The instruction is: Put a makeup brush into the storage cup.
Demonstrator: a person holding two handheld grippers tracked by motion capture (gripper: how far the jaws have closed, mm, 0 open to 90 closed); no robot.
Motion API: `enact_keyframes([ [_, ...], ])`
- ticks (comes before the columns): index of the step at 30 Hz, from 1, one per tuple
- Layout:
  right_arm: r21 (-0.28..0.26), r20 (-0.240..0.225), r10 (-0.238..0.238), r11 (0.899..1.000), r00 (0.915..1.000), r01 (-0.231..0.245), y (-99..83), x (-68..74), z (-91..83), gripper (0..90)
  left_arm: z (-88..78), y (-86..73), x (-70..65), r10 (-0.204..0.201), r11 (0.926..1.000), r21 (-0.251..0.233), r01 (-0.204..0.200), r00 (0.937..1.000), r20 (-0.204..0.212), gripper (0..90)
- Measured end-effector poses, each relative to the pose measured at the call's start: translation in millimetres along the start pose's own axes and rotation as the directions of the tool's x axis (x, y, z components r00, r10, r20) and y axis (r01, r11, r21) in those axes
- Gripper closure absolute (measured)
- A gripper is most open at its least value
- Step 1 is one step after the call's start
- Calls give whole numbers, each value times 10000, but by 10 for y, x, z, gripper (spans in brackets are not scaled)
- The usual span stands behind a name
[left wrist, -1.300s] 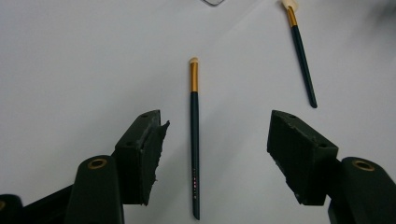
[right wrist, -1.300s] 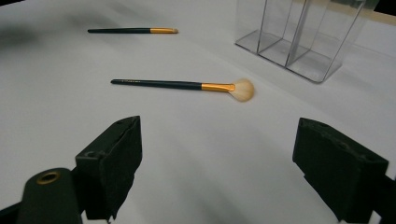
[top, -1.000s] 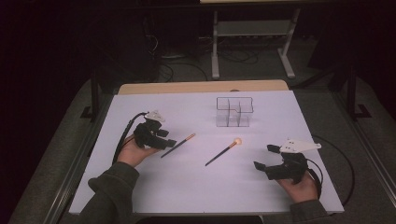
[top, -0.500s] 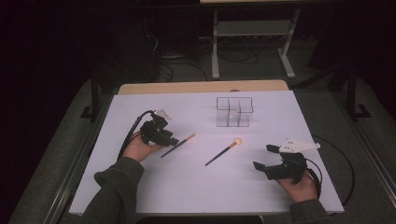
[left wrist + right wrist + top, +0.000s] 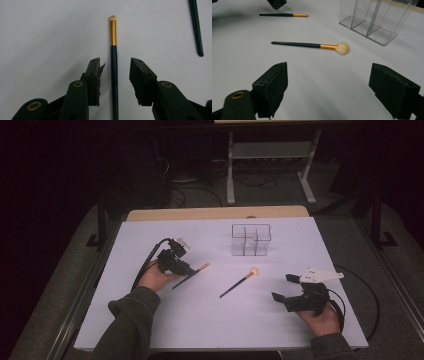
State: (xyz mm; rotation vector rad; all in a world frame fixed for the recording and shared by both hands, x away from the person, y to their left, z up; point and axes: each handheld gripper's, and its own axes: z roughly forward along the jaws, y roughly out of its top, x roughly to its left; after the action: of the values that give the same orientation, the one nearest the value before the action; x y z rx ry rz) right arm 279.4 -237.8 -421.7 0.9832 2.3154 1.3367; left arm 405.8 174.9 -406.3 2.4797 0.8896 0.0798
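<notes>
Left gripper (image 5: 113, 75) closing, straddling | slim brush (image 5: 114, 62) | gold ferrule

I'm seeing my left gripper (image 5: 186, 270) sitting over the near end of the thin brush (image 5: 191, 274) at centre-left, jaws closing around the handle. The fluffy brush (image 5: 239, 284) is lying right of it. My right gripper (image 5: 282, 288) is resting near-right, jaws apart. The clear organizer (image 5: 251, 239) is standing farther back.

Your high view looks forward and down over the whole tabletop (image 5: 210, 315). Your left gripper view faces straight down, close above the small brush (image 5: 114, 62). Your right gripper view looks low across, sharing that brush (image 5: 284, 15).
</notes>
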Motion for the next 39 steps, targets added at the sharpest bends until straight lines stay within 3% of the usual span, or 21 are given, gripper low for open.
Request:
enact_keyframes([
  [11,12,-3,-25,10000,10000,25,4,13,4,147,81,11,-14,205,9984,531,-205,9998,14,684],
  [30,54,-18,-77,10000,10000,77,5,12,10,148,180,25,-35,78,9948,1019,-73,10000,-44,779],
  [39,13,16,-155,9999,9999,155,13,23,5,148,196,37,-100,256,9931,1156,-205,9988,-422,816],
])
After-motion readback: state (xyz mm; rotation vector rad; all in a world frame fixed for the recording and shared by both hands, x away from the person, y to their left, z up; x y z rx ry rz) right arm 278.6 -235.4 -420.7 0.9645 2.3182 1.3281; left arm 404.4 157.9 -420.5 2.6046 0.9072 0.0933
